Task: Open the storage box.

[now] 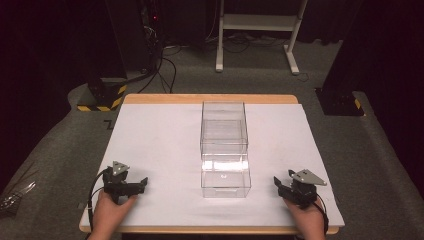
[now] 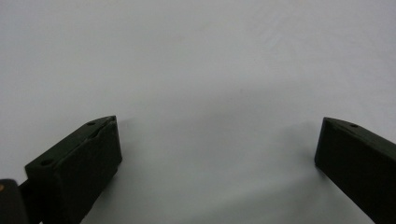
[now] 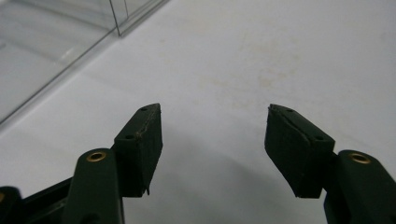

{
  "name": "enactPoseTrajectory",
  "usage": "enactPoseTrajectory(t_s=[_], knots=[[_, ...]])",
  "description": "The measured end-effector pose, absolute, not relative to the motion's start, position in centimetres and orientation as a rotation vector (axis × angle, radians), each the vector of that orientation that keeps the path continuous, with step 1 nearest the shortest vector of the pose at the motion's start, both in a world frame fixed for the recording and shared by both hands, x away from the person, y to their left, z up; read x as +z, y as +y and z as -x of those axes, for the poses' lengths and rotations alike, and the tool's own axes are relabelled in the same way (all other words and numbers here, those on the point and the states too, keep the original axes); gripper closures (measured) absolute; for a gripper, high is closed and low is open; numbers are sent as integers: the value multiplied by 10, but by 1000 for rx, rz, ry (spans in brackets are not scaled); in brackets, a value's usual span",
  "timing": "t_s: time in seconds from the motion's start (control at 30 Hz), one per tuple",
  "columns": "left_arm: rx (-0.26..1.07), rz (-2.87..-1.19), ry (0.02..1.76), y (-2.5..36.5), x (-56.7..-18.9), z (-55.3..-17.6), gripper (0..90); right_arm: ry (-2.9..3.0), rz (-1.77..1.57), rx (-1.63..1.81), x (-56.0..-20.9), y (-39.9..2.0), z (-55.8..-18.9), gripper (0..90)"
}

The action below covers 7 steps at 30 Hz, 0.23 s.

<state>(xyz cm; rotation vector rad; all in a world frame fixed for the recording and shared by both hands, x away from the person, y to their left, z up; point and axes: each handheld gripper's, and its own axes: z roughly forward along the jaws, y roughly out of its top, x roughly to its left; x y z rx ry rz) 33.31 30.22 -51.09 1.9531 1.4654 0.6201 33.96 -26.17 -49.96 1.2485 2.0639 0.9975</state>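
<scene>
Two clear plastic boxes stand in a line down the middle of the white table sheet (image 1: 155,145): a larger one (image 1: 224,127) farther back and a smaller one (image 1: 225,176) nearer the front. My left gripper (image 1: 142,183) rests on the sheet at the front left, well left of the boxes; its jaws are wide open over bare white surface (image 2: 219,126). My right gripper (image 1: 276,183) rests at the front right, a little right of the smaller box, open with nothing between its fingers (image 3: 215,123). A clear box edge (image 3: 70,51) shows at the upper left of the right gripper view.
The wooden table edge (image 1: 210,98) borders the sheet at the back. Beyond it lie grey carpet, black cables (image 1: 160,70), a yellow-and-black striped base (image 1: 102,97) and a white desk frame (image 1: 257,30). A dark stand foot (image 1: 340,102) sits at the right.
</scene>
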Motion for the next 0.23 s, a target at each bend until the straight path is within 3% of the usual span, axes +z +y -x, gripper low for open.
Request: enactPoseTrajectory(t_s=[0.23], knots=[[621, -1954, 1465, 302, -511, -333, 6, 2095, -1274, 949, -501, -260, -344, 355]])
